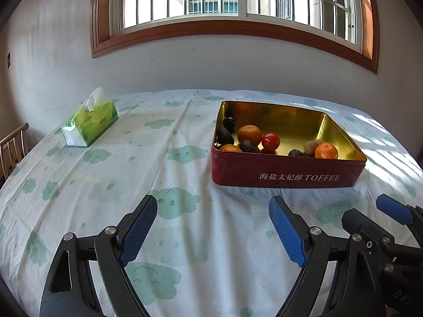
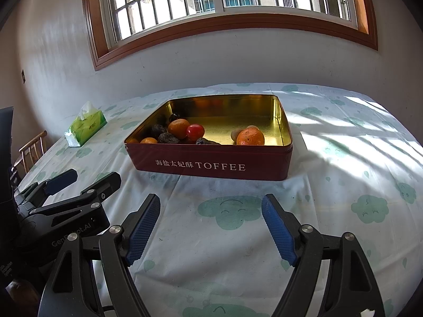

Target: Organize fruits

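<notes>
Both grippers' fingers (image 1: 286, 233) (image 2: 277, 231) are spread wide, empty; grabbing fast could roll the orange (image 2: 250, 136) at 12 o'clock in the tin (image 2: 211, 163).

The tin (image 2: 211, 163) is shiny metal, red outside and gold inside. The tablecloth (image 2: 343, 185) is soft, matt cloth. The tissue pack (image 1: 90, 124) is shiny plastic. The gripper pads (image 2: 144, 232) look bumpy and blue.
</notes>
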`<state>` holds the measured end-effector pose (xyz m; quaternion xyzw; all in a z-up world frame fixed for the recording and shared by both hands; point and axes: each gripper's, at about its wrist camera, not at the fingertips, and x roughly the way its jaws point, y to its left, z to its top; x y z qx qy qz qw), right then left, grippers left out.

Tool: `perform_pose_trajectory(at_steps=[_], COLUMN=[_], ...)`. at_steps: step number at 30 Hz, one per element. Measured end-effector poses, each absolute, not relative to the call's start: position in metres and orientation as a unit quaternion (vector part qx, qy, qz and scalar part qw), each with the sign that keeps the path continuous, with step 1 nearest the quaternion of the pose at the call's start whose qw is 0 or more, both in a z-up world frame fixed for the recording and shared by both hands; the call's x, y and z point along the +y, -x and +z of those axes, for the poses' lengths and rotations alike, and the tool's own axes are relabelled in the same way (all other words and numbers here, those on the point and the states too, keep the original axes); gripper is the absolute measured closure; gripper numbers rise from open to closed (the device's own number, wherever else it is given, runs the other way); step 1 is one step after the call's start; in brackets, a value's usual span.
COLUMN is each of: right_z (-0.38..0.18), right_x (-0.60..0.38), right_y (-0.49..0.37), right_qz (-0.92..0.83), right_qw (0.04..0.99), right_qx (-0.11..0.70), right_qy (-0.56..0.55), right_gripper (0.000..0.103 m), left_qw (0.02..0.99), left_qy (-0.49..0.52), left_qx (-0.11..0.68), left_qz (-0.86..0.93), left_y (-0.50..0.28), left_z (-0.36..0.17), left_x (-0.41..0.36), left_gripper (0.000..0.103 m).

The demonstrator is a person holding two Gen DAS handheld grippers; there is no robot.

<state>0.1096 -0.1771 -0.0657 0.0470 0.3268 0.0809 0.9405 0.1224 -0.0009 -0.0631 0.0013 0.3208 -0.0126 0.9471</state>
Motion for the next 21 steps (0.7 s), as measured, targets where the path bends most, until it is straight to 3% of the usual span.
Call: perform_pose_trajectory(at_steps=[21], right_z=[-0.0659], right_x=[-0.178], right_y=[-0.11], right_qz=[0.08], right_qw=[0.94], right_qx=[0.327], right_qy=[-0.047], right_gripper=[0.025], left_qw=[0.947], left_qy=[-0.001], left_qx=[0.321], left_qz=[-0.012], left_y=[-0.1218], left_z=[-0.0628], left_x=[-0.0008], left_gripper=[0.015])
